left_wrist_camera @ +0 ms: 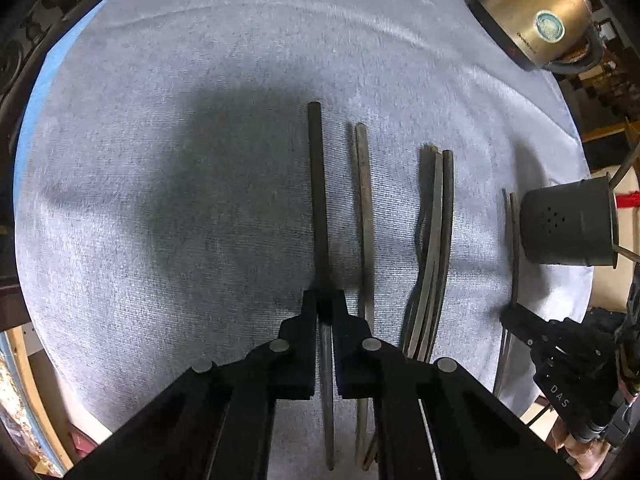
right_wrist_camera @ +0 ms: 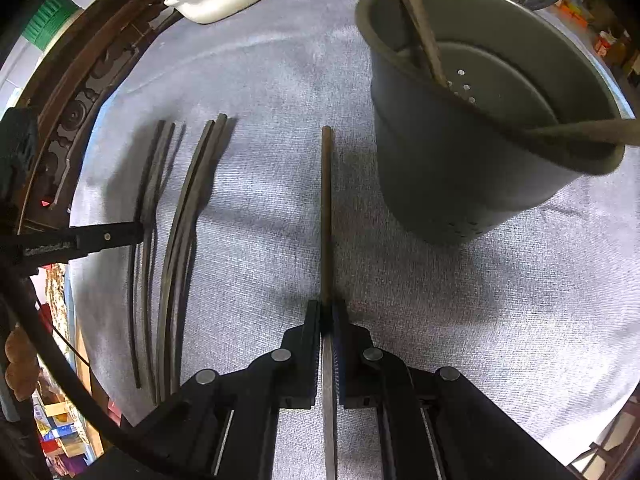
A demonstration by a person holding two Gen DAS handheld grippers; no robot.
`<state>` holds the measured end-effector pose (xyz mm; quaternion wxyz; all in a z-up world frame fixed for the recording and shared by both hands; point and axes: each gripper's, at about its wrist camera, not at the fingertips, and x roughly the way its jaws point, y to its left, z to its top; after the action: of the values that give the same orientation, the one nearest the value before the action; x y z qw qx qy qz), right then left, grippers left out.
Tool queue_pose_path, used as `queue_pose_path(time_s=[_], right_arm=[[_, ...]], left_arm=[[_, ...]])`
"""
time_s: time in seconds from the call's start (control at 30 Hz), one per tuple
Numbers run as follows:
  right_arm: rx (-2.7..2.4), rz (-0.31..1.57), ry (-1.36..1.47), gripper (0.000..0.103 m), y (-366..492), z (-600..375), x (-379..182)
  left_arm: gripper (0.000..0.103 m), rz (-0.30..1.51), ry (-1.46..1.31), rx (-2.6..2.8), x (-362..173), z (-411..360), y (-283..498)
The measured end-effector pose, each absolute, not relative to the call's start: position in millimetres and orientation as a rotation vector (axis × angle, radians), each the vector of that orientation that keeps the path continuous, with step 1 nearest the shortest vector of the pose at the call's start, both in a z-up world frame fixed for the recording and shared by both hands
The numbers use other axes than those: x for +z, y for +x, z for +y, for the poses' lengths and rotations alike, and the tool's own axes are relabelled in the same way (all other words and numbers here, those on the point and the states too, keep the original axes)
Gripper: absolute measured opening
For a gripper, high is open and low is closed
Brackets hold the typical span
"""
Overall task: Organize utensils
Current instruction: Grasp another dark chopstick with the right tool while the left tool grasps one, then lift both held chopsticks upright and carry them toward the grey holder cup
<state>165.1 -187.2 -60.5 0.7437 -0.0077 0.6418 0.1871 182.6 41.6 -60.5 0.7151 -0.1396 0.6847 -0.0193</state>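
Left wrist view looks down on a grey-blue cloth [left_wrist_camera: 160, 180] where dark chopsticks lie in a row. The left gripper [left_wrist_camera: 325, 300] has its jaws pressed together on one dark chopstick [left_wrist_camera: 318, 184], which runs away from the camera along the cloth. Just to its right lies a brown chopstick [left_wrist_camera: 363, 200], then a bundle of chopsticks [left_wrist_camera: 438, 220], all on the cloth. Far right stands a grey perforated holder [left_wrist_camera: 568, 224], with a brass kettle [left_wrist_camera: 536, 12] beyond it.

Right wrist view shows the right gripper [right_wrist_camera: 329, 312] clamped tight on a single brown chopstick [right_wrist_camera: 326, 208] that points away, left of the holder [right_wrist_camera: 460, 176]. Two chopsticks [right_wrist_camera: 416, 16] lean inside the holder. More chopsticks [right_wrist_camera: 184, 216] lie on the cloth at the left.
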Motion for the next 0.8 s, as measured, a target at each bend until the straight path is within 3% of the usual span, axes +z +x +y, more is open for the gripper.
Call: queue_pose_path(time_s=[0.43, 0.8], right_arm=[[0.399, 1.511, -0.181, 0.009, 183, -162, -63], [0.380, 1.515, -0.258, 0.006, 182, -140, -62]], left_arm=[[0.007, 1.715, -0.181, -0.134, -73, 24, 207], [0.006, 1.602, -0.215, -0.154, -58, 14, 186]])
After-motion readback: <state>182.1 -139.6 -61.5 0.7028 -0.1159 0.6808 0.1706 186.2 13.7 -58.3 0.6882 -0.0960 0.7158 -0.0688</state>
